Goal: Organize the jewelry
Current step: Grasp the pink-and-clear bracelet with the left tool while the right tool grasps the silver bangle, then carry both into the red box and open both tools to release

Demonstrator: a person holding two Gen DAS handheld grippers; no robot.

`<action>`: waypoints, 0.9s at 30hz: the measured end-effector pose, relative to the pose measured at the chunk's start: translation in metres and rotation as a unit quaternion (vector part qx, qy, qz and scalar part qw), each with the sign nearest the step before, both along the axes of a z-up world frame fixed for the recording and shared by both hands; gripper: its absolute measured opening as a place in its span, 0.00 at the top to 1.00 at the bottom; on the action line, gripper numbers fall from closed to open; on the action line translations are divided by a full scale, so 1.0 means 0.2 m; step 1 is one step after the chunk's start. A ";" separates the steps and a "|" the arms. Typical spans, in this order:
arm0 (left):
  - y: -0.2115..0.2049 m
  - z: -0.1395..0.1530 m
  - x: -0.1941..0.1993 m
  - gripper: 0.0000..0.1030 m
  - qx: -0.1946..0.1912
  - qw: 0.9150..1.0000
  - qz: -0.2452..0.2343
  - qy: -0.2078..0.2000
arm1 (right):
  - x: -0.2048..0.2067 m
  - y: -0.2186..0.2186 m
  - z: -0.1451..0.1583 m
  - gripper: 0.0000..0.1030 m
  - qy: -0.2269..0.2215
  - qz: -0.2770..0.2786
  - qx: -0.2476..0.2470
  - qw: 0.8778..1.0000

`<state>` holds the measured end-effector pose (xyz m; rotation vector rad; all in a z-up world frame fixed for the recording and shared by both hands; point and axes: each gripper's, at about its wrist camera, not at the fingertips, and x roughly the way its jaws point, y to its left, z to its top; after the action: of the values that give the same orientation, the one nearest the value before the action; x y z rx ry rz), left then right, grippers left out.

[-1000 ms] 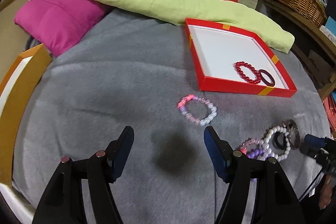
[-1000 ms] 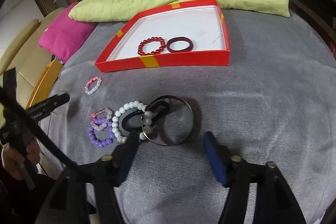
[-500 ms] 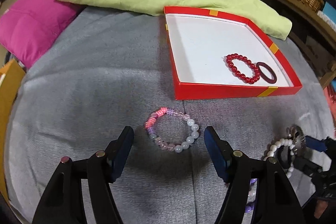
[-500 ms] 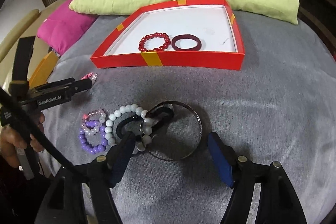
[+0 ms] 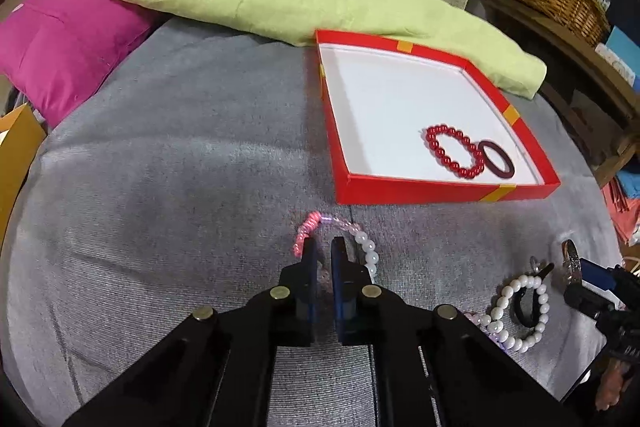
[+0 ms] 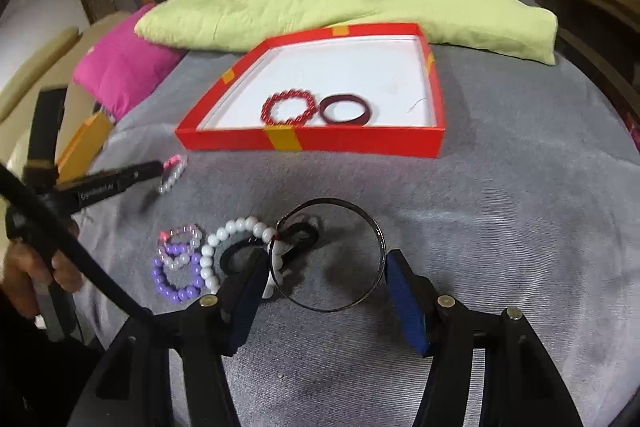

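At lower centre of its view, the left gripper [image 5: 321, 251] is pinched on the pink-and-white bracelet [image 5: 362, 241], below the red box [image 5: 420, 193]. It should lift straight before moving boxward. The right gripper [image 6: 325, 281] stands apart, straddling the bangle [image 6: 376, 239].

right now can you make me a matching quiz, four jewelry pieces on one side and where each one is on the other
Things:
1. red bead bracelet
2. pink and white bracelet
3. metal bangle
4. purple bead bracelet

Places:
A. between the open right claw's fingers
B. inside the red box
C. on the grey cover, left of the white bead bracelet
D. pinched in the left claw

Pairs: 1-B, 2-D, 3-A, 4-C
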<state>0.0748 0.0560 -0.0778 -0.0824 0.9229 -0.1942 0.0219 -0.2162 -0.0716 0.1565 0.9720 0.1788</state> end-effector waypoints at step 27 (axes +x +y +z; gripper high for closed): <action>-0.13 -0.05 -0.04 0.91 0.042 0.998 -0.048 -0.006 | 0.03 -0.12 0.07 0.39 -0.012 -0.052 0.050 0.997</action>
<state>0.0662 0.0291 -0.0881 0.0414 0.9232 -0.2436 0.0270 -0.2401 -0.0576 0.2969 0.9295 0.1331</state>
